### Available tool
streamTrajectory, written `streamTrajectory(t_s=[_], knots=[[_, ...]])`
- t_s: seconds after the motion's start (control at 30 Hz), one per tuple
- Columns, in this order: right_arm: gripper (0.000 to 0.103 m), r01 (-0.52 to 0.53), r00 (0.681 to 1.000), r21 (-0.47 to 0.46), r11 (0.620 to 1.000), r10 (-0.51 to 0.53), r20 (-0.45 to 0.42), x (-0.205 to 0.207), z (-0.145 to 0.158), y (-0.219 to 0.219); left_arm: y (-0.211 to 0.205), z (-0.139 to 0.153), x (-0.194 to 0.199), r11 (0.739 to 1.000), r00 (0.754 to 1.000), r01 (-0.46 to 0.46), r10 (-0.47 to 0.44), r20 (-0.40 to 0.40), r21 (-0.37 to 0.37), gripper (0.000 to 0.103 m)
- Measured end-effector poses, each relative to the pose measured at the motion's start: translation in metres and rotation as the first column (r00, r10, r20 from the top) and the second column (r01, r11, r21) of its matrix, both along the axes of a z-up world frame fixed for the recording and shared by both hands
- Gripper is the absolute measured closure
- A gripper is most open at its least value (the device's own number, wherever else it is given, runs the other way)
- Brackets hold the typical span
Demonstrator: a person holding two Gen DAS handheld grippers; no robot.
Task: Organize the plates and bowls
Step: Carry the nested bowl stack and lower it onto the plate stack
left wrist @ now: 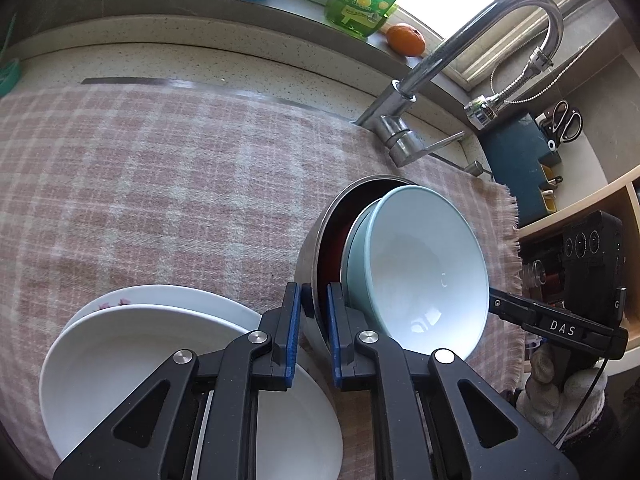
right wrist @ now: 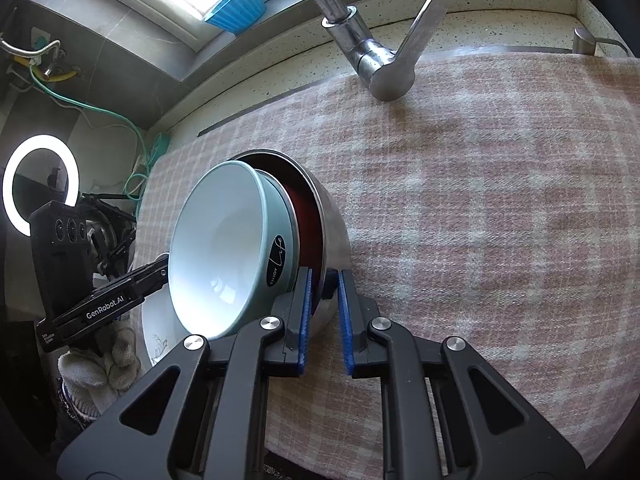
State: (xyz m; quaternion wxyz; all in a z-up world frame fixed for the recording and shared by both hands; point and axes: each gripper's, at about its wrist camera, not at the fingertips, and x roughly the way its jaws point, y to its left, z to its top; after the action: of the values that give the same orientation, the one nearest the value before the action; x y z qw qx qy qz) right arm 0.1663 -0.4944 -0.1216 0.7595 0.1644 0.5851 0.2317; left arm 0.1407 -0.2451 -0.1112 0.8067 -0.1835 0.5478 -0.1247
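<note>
Two grippers are clamped on the same steel bowl (left wrist: 316,240), one at each side of its rim, and I read the step as lifting this nested stack together. My left gripper (left wrist: 314,300) has its jaws drawn narrow on the rim's near edge, one blue pad outside the wall, the other inside. The right gripper (right wrist: 324,286) does the same on the opposite side, jaws pinched close on the thin metal.

To do this well, I would raise both hands evenly and keep them level with each other. The grip is only on a thin rim, so any twist between the hands could let the steel slip from the pads. I would also go slowly, since the inner bowls sit loose and are not gripped themselves.

Inside the steel bowl I see a dark red lining or dish (right wrist: 306,216); I cannot tell which. In that nests a pale blue bowl (left wrist: 424,264), apparently two of them stacked, the inner one empty and clean. The stack looks tilted in both views.

Just beside it, on the checked cloth (left wrist: 160,168) over the table, lie two white plates (left wrist: 120,352), one on the other, both empty.
</note>
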Motion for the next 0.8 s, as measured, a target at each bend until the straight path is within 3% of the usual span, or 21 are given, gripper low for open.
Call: streamTrajectory(t_s=[0.43, 0.8], knots=[[0.09, 0.059, 0.997, -0.001, 0.998, -0.059, 0.047, -0.018, 0.034, 0.005, 0.009, 0.028, -0.006, 0.999, 0.998, 0.043, -0.041, 0.048, -0.026, 0.094], [0.09, 0.037, 0.997, 0.027, 0.999, -0.038, 0.067, -0.055, 0.062, 0.054, 0.057, 0.056, -0.041, 0.998, 0.995, 0.049, -0.046, 0.089, -0.035, 0.094]])
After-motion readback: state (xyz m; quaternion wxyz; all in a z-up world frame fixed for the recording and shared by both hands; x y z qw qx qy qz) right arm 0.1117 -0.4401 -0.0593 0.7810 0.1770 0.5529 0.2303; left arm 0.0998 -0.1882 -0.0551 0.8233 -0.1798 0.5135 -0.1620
